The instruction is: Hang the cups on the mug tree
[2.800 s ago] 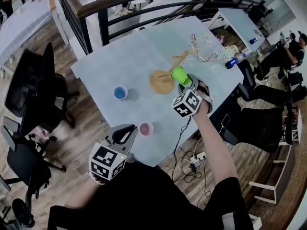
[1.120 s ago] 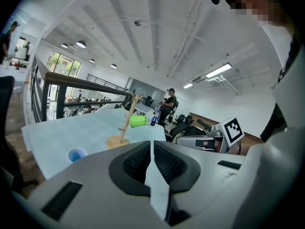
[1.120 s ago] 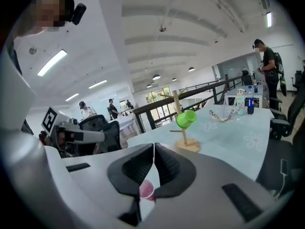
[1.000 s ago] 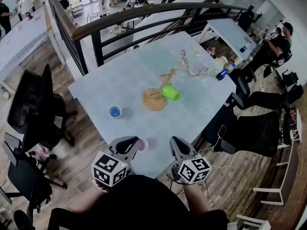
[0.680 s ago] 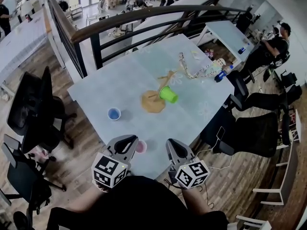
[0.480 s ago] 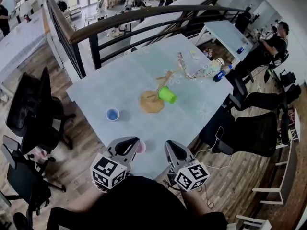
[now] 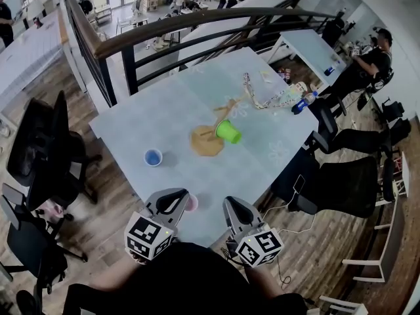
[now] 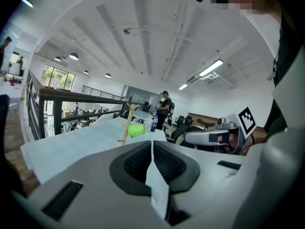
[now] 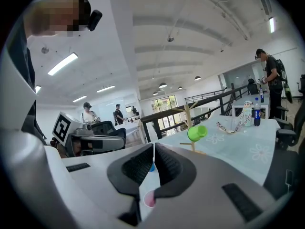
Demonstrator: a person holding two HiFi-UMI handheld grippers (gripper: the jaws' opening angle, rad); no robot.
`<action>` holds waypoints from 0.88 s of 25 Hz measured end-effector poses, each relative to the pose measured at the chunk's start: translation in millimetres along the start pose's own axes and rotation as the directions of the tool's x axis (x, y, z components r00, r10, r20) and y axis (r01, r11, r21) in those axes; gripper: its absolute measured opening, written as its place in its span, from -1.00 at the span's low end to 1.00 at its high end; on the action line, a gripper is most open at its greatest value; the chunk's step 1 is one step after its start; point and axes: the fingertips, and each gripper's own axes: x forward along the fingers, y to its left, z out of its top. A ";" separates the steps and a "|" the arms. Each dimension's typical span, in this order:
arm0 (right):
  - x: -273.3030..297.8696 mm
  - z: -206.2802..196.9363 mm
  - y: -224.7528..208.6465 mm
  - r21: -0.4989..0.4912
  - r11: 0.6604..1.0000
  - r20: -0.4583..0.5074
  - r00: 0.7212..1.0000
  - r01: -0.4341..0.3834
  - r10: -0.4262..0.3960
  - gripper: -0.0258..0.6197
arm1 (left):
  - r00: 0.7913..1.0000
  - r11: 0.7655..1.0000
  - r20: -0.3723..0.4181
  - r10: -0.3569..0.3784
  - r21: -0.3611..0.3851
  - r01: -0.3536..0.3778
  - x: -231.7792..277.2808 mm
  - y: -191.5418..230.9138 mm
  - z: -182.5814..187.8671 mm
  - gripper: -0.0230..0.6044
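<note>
A wooden mug tree (image 7: 211,131) stands mid-table with a green cup (image 7: 228,132) hanging on a branch, mouth to the right. A blue cup (image 7: 153,157) stands upright to its left. A pink cup (image 7: 191,203) sits at the near edge, between my two grippers. My left gripper (image 7: 176,195) and right gripper (image 7: 228,203) hover over the near edge, both shut and empty. In the left gripper view the shut gripper (image 8: 152,145) faces the green cup (image 8: 137,130). The right gripper view shows the shut gripper (image 9: 153,147), the green cup (image 9: 197,132) and the pink cup (image 9: 149,200).
A blue bottle (image 7: 300,103) and a beaded strap (image 7: 266,99) lie at the table's (image 7: 151,120) far right corner. A dark railing (image 7: 197,21) runs behind it. Office chairs (image 7: 39,143) stand left and right, and a person (image 7: 367,61) is at the far right.
My right gripper, earlier out at the mug tree beside the green cup, has drawn back to the near edge; the green cup stays on the tree. The left gripper has hardly moved.
</note>
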 end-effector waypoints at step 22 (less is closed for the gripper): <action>-4.2 -9.9 7.6 0.016 1.000 -0.010 1.000 -0.020 0.020 -0.81 | 0.999 0.999 0.015 -0.031 0.008 0.031 1.1 -12.4 1.7 -0.86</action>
